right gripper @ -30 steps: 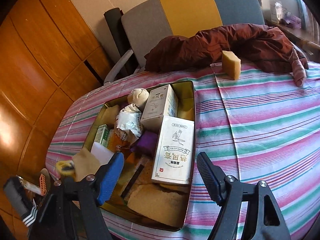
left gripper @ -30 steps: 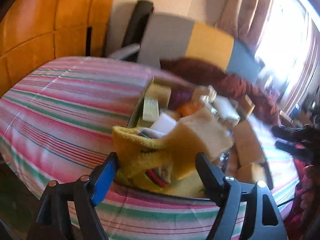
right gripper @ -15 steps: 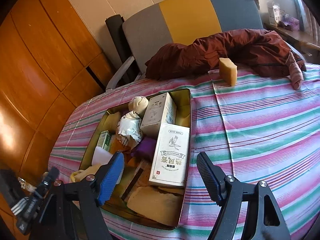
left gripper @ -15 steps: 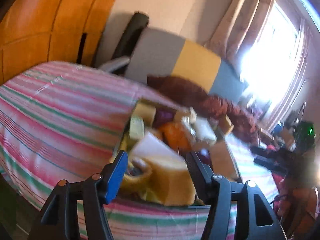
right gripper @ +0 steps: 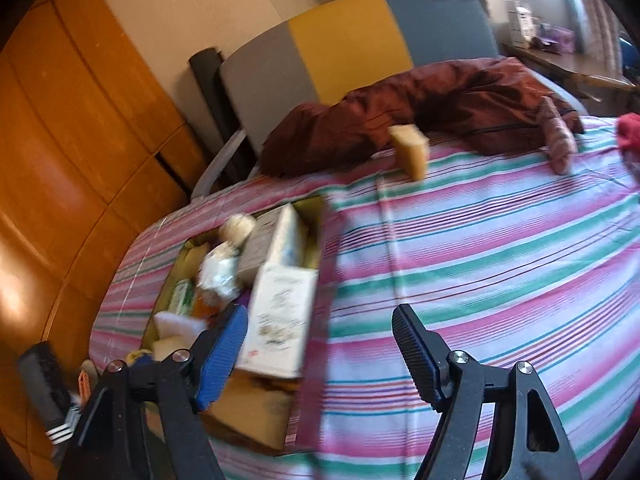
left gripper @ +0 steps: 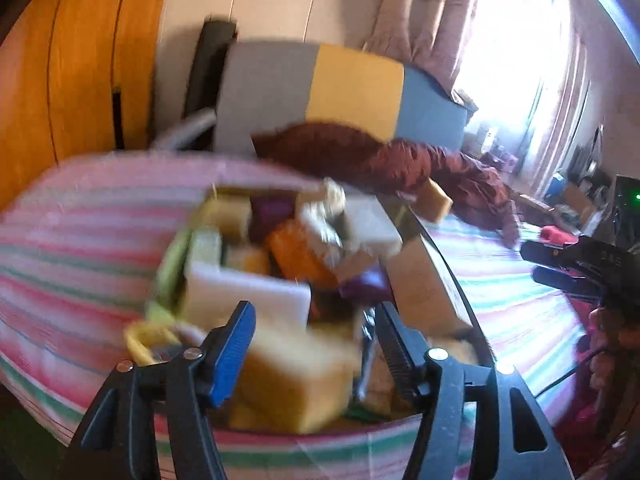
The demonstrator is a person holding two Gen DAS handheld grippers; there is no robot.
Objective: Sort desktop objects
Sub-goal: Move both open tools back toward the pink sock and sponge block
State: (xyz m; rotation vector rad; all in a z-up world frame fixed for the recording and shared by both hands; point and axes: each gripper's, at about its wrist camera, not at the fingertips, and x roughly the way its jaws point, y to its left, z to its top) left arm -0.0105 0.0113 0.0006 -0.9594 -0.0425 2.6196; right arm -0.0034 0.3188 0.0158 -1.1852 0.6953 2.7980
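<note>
Lying between open jaws: sponge

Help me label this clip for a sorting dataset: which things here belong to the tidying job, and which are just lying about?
Part of the job:
- tray packed with boxes and sponges
- yellow sponge between the left hand-held gripper's fingers
- loose sponge out on the striped cloth
- right hand-held gripper, open over the cloth

Just lying about:
- maroon jacket
- chair
- curtains
</note>
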